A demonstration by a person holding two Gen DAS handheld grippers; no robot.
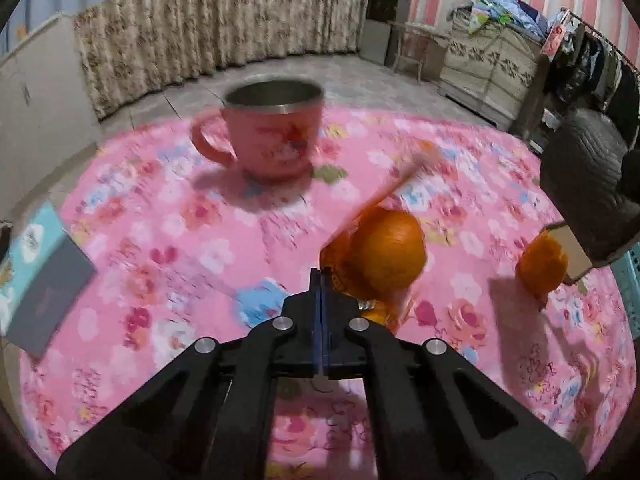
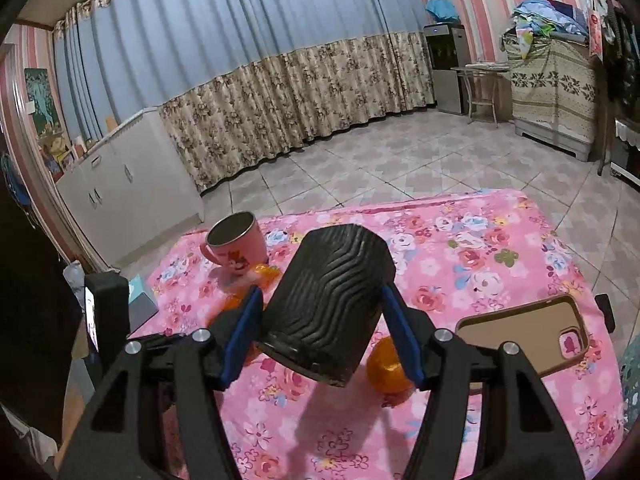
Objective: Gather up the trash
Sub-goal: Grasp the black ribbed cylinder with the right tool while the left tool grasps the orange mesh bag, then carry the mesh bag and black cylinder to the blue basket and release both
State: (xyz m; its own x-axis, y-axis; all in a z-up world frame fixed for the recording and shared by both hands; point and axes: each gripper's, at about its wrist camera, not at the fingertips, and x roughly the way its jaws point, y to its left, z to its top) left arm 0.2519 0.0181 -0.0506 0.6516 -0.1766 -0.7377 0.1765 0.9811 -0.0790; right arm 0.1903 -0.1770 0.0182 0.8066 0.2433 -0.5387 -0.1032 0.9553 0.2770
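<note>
The left gripper (image 1: 322, 280), jaws together on an orange wrapper (image 1: 376, 256) edge, may lose this thin grip; the right gripper (image 2: 320, 316) clamps a tilted black container (image 2: 328, 304).

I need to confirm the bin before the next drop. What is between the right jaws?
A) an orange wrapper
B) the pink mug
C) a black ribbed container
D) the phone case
C: the black ribbed container sits tilted between the blue pads, lifted off the pink cloth.
</note>
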